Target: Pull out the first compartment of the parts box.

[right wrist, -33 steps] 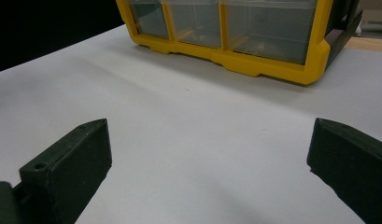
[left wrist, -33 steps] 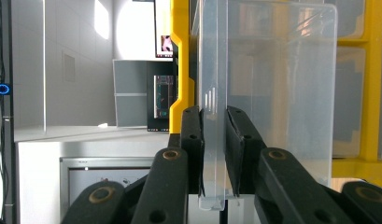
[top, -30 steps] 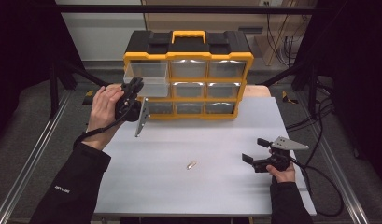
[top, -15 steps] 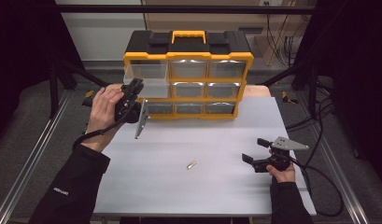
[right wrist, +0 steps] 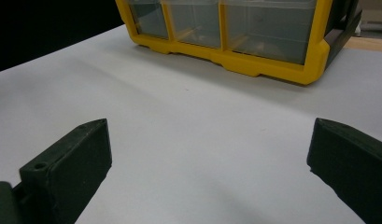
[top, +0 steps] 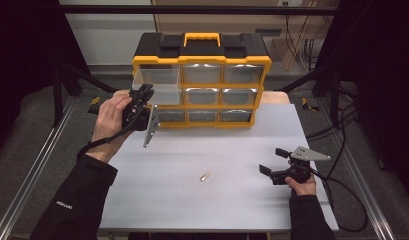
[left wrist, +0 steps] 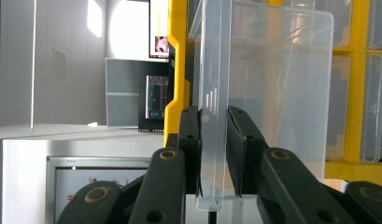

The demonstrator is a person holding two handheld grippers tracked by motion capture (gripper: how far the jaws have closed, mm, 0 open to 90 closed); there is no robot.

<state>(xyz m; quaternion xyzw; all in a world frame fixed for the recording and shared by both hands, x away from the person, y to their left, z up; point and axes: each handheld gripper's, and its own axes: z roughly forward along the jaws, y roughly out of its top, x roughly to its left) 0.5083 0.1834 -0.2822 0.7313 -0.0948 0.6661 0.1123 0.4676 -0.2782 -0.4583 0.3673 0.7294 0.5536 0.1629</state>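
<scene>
The yellow-framed plastic drawer cabinet with a black top and yellow handle (top: 202,80) stands at the far edge of my matte white tabletop (top: 232,200); its drawers are clear, glossy and box-shaped. The clear plastic drawer at the cabinet's left column, middle row (top: 159,94), juts out from its slot. A small, pale metallic cylinder (top: 205,176) lies loose on the bare tabletop, well apart from the cabinet. Dark floor, metal rails and cables surround the tabletop. My left gripper (left wrist: 214,154) is nearly closed, its black pads pinching the thin front lip of that drawer. My right gripper (right wrist: 209,158) rests low near the tabletop's right side, jaws spread wide with nothing between them.
</scene>
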